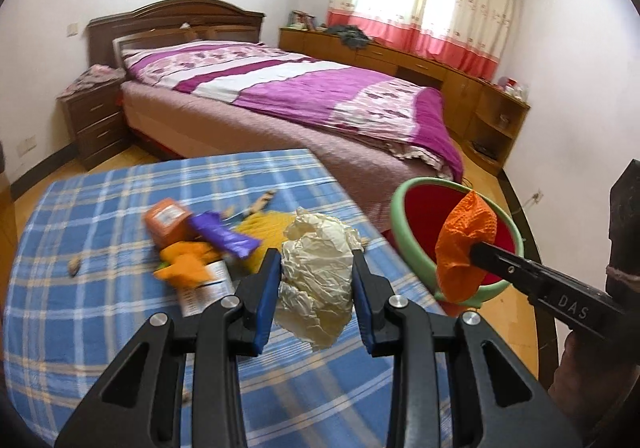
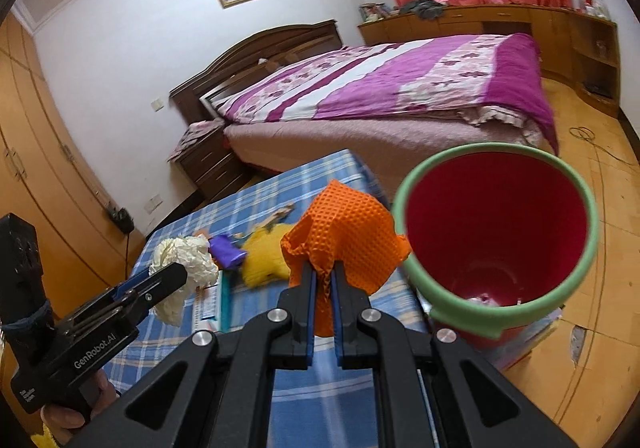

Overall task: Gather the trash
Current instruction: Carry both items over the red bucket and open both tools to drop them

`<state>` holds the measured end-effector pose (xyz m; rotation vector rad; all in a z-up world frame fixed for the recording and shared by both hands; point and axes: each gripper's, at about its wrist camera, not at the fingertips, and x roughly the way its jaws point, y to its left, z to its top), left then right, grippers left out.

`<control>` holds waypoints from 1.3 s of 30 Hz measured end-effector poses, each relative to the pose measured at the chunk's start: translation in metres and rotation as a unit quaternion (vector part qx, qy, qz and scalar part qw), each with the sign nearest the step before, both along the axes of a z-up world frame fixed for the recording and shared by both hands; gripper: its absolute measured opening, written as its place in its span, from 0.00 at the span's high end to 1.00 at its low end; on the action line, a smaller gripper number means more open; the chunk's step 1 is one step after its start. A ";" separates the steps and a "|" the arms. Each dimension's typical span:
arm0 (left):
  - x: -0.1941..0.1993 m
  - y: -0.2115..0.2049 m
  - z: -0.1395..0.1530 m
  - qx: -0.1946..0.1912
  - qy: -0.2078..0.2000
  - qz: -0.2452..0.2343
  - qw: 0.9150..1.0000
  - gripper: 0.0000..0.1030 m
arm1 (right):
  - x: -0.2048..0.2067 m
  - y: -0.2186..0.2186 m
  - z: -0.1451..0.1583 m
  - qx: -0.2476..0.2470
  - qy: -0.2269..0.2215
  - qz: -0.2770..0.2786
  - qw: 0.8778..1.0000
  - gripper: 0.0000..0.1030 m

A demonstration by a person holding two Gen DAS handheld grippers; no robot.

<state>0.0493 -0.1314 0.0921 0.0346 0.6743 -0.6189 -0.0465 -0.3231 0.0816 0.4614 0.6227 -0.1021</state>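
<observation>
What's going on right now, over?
Left gripper shut on crumpled paper. Right gripper shut on orange wrapper, beside red bin. Nothing blocking.

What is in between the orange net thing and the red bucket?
Nothing. In the right wrist view, the orange net, pinched in the right tongs, hangs just beside the red bucket's green rim, with only a sliver of checked cloth behind.

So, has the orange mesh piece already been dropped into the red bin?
No, the right gripper is clamped on the orange mesh piece, beside the red bin.
</observation>
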 end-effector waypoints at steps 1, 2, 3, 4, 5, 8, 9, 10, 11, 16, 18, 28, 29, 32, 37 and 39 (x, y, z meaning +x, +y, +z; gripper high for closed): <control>-0.001 -0.010 0.001 0.003 -0.002 -0.008 1.000 0.66 | -0.002 -0.005 -0.001 0.001 -0.001 -0.005 1.000 0.92; -0.002 -0.019 0.001 0.006 -0.003 -0.017 1.000 0.66 | -0.005 -0.012 -0.003 0.003 -0.002 -0.012 1.000 0.92; -0.003 -0.028 0.000 0.007 -0.003 -0.024 1.000 0.66 | -0.008 -0.018 -0.005 0.004 -0.003 -0.018 1.000 0.92; -0.003 -0.035 0.000 0.008 -0.002 -0.031 0.999 0.66 | -0.009 -0.024 -0.006 0.007 -0.004 -0.024 1.000 0.92; -0.003 -0.044 -0.001 0.010 -0.001 -0.040 0.999 0.66 | -0.012 -0.032 -0.009 0.012 -0.005 -0.032 0.999 0.92; -0.003 -0.068 -0.003 0.009 0.001 -0.060 0.998 0.66 | -0.017 -0.052 -0.016 0.032 -0.008 -0.047 0.998 0.92; -0.002 -0.076 -0.004 0.009 0.002 -0.064 0.998 0.66 | -0.019 -0.060 -0.019 0.037 -0.008 -0.053 0.998 0.92; -0.002 -0.083 -0.006 0.008 0.005 -0.069 0.998 0.66 | -0.021 -0.067 -0.022 0.039 -0.006 -0.059 0.997 0.92; -0.001 -0.092 -0.008 0.009 0.009 -0.075 0.997 0.66 | -0.022 -0.073 -0.025 0.040 -0.005 -0.065 0.997 0.92; 0.003 -0.127 -0.021 0.019 0.027 -0.095 0.995 0.66 | -0.028 -0.102 -0.038 0.055 -0.002 -0.090 0.994 0.91; 0.003 -0.139 -0.025 0.023 0.033 -0.103 0.994 0.66 | -0.030 -0.113 -0.043 0.058 0.002 -0.100 0.993 0.91; 0.014 -0.189 -0.043 0.048 0.040 -0.134 0.989 0.63 | -0.026 -0.143 -0.065 0.064 0.019 -0.129 0.989 0.87; 0.014 -0.192 -0.044 0.050 0.037 -0.135 0.989 0.60 | -0.025 -0.144 -0.066 0.063 0.020 -0.130 0.989 0.85; 0.016 -0.196 -0.045 0.052 0.030 -0.134 0.989 0.50 | -0.025 -0.146 -0.067 0.062 0.018 -0.135 0.989 0.80; 0.017 -0.197 -0.047 0.050 0.029 -0.129 0.990 0.50 | -0.027 -0.150 -0.068 0.066 0.013 -0.143 0.987 0.74; 0.018 -0.195 -0.047 0.047 0.031 -0.126 0.990 0.50 | -0.029 -0.150 -0.068 0.068 0.012 -0.144 0.987 0.73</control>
